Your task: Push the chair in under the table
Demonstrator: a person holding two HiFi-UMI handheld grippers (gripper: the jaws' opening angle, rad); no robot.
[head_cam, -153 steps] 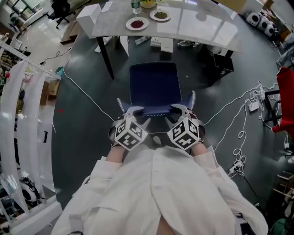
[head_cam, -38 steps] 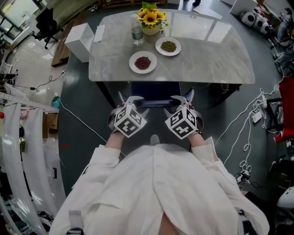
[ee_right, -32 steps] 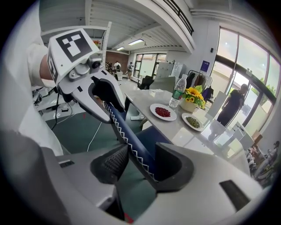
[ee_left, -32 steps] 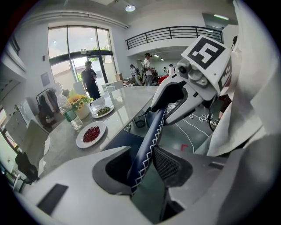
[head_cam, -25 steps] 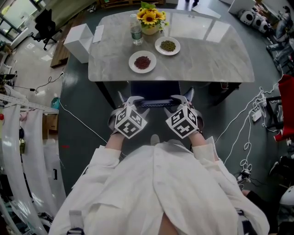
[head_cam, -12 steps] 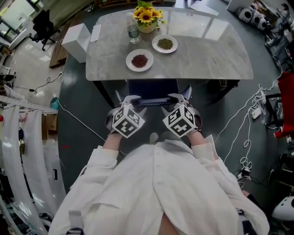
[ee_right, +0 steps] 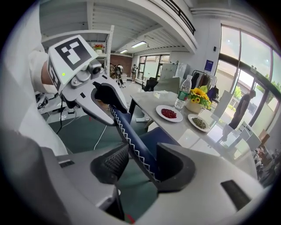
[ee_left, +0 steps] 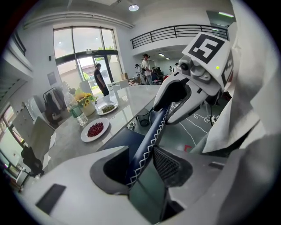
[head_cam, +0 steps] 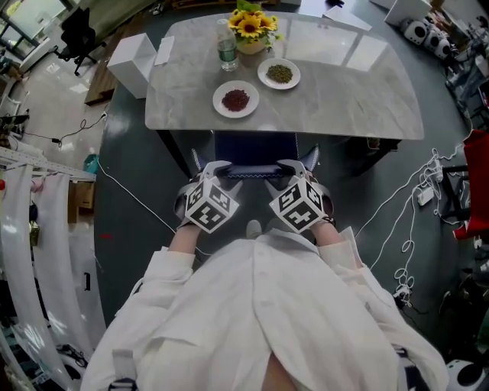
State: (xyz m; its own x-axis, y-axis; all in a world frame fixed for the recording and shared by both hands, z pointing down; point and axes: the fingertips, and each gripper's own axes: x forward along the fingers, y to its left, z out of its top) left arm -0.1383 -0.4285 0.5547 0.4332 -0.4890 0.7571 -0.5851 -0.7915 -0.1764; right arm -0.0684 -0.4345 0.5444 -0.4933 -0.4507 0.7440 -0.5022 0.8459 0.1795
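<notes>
The left gripper (head_cam: 216,169) and the right gripper (head_cam: 294,168) were each clamped on the white-stitched top edge of the backrest, one towards each end. The broad grey marble-topped table (head_cam: 344,92) lay ahead. The navy upholstered chair (head_cam: 254,150) sat mostly beneath the table, with only the rear of its seat showing. On the tabletop stood a white rectangular box (head_cam: 134,65), a vase of yellow sunflowers (head_cam: 249,27), a round white plate of red bits (head_cam: 236,99) and a clear plastic bottle (head_cam: 226,47).

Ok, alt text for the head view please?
The left gripper and right gripper clamp the backrest of a dark blue chair, its seat mostly under a grey stone-topped table. The table holds two white plates, a clear bottle and yellow sunflowers.
</notes>
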